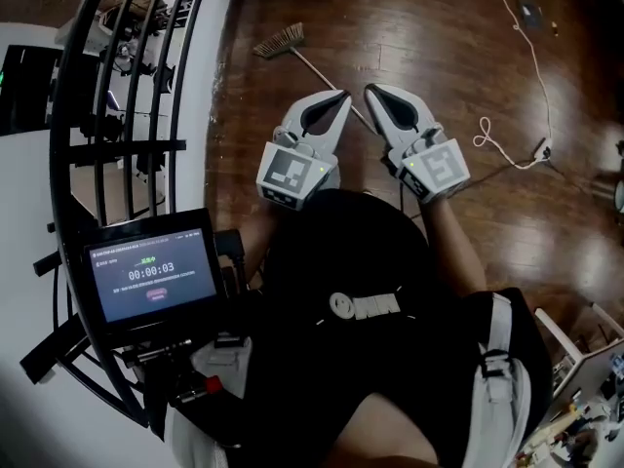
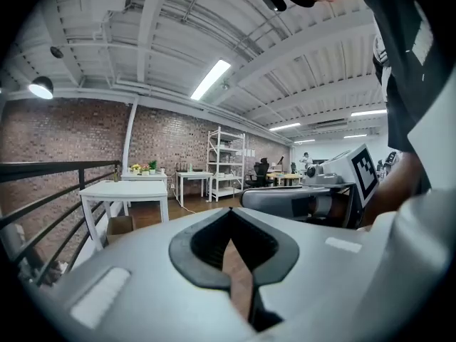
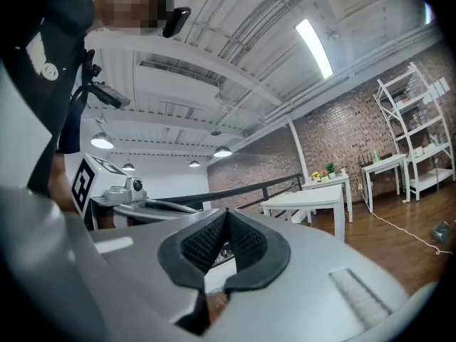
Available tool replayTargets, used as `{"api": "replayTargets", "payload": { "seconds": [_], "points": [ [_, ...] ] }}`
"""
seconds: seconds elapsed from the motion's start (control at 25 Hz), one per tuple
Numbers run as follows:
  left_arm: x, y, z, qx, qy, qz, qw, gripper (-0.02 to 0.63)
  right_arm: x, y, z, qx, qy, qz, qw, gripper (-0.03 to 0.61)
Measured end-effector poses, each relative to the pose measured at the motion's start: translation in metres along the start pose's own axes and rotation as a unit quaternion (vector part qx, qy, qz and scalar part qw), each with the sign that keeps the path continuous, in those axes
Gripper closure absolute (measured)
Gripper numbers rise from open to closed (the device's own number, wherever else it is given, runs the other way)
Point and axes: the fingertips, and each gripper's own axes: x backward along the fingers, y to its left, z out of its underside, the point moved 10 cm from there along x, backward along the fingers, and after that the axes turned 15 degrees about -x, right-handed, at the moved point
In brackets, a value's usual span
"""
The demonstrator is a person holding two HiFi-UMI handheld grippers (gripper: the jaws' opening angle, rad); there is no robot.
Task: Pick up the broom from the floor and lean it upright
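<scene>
The broom (image 1: pixel 282 41) lies on the dark wooden floor ahead of me. Its straw head is at the upper left, and its thin handle (image 1: pixel 327 78) runs down and right until it passes behind my grippers. My left gripper (image 1: pixel 342 97) and right gripper (image 1: pixel 373 91) are held side by side above the floor, tips close together, both shut and empty. In the left gripper view the left gripper's (image 2: pixel 229 214) jaws meet with nothing between them, and the right gripper (image 2: pixel 299 199) hangs beside it. The right gripper view shows the right gripper (image 3: pixel 226 212) closed the same way.
A black metal railing (image 1: pixel 127 86) curves along the left, with a lower floor beyond it. A screen with a timer (image 1: pixel 151 273) is mounted near my body. A white cable (image 1: pixel 509 149) snakes over the floor at right. White tables (image 2: pixel 125 191) and a shelf (image 2: pixel 224 162) stand farther off.
</scene>
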Motion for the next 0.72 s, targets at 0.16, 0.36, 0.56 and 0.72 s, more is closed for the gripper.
{"api": "replayTargets", "payload": {
  "seconds": [0.16, 0.36, 0.56, 0.72],
  "points": [
    [-0.006, -0.022, -0.002, -0.003, -0.007, 0.024, 0.9997, 0.601, 0.026, 0.002, -0.004, -0.009, -0.013, 0.022, 1.0, 0.575],
    [-0.003, 0.034, 0.007, 0.011, -0.016, 0.03, 0.9994, 0.601, -0.035, 0.017, -0.037, -0.001, -0.01, 0.031, 0.999, 0.575],
    [-0.002, 0.033, 0.0, 0.005, -0.014, 0.04, 0.9991, 0.601, -0.015, 0.008, -0.017, 0.005, -0.006, 0.06, 0.998, 0.575],
    [0.002, 0.034, -0.008, 0.016, -0.025, 0.049, 0.9984, 0.601, -0.008, 0.015, -0.028, 0.003, -0.013, 0.079, 0.997, 0.575]
  ]
}}
